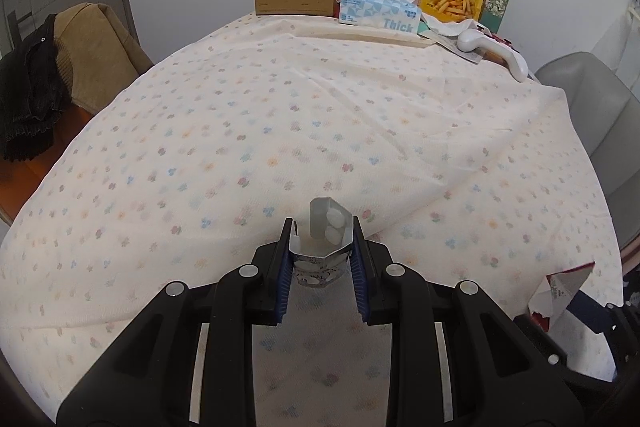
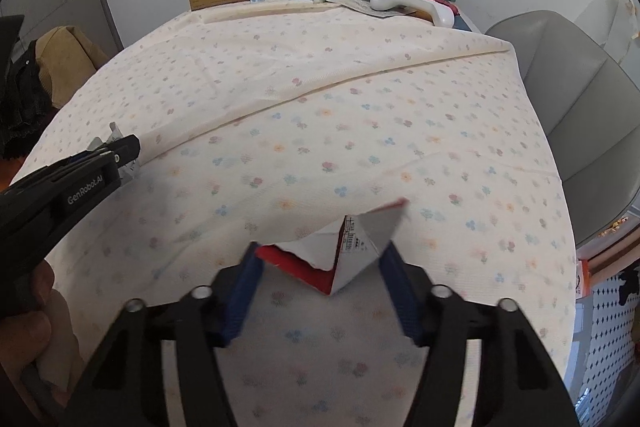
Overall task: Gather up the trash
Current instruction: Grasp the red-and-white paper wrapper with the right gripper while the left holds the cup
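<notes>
Covering table, floral cloth [image 1: 320,99]; left hand-held gripper [image 1: 320,247] clamps small carton [image 1: 320,259].

Your left gripper [image 1: 320,247] pinches a small open carton [image 1: 319,259] between its blue pads [image 1: 285,267]; two white lumps sit inside it; beneath lies the flowered tablecloth [image 1: 280,115]; a torn red-and-white carton [image 1: 560,291] lies at your right edge.
</notes>
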The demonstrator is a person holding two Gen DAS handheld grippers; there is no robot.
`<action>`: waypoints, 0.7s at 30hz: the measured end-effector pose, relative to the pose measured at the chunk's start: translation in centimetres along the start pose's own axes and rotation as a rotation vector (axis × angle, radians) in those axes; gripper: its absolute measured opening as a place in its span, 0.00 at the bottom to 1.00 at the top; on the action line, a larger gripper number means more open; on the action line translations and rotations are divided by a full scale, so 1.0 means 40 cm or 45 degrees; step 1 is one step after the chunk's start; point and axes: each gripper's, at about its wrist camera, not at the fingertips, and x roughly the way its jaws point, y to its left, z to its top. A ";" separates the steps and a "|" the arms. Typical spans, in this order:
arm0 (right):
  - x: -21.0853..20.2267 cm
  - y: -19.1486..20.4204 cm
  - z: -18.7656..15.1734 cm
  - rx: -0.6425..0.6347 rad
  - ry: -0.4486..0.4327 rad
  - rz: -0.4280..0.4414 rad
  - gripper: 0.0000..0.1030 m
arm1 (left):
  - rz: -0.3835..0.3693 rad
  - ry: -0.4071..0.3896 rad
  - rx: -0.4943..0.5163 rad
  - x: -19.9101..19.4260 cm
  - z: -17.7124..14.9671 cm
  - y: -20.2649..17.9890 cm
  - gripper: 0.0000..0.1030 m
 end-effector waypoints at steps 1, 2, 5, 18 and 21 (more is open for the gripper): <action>-0.007 -0.003 0.002 -0.001 -0.009 -0.005 0.37 | -0.003 -0.001 0.002 -0.001 0.001 -0.004 0.25; -0.011 -0.007 0.002 0.000 -0.011 -0.010 0.34 | -0.008 -0.002 0.006 -0.003 0.003 -0.010 0.25; -0.031 -0.026 0.002 0.015 -0.023 -0.011 0.28 | -0.025 -0.013 0.024 -0.017 0.004 -0.034 0.25; -0.166 -0.141 -0.032 0.090 -0.133 -0.100 0.26 | -0.110 -0.087 0.115 -0.125 -0.014 -0.165 0.25; -0.200 -0.187 -0.045 0.124 -0.159 -0.130 0.26 | -0.140 -0.106 0.150 -0.151 -0.019 -0.214 0.25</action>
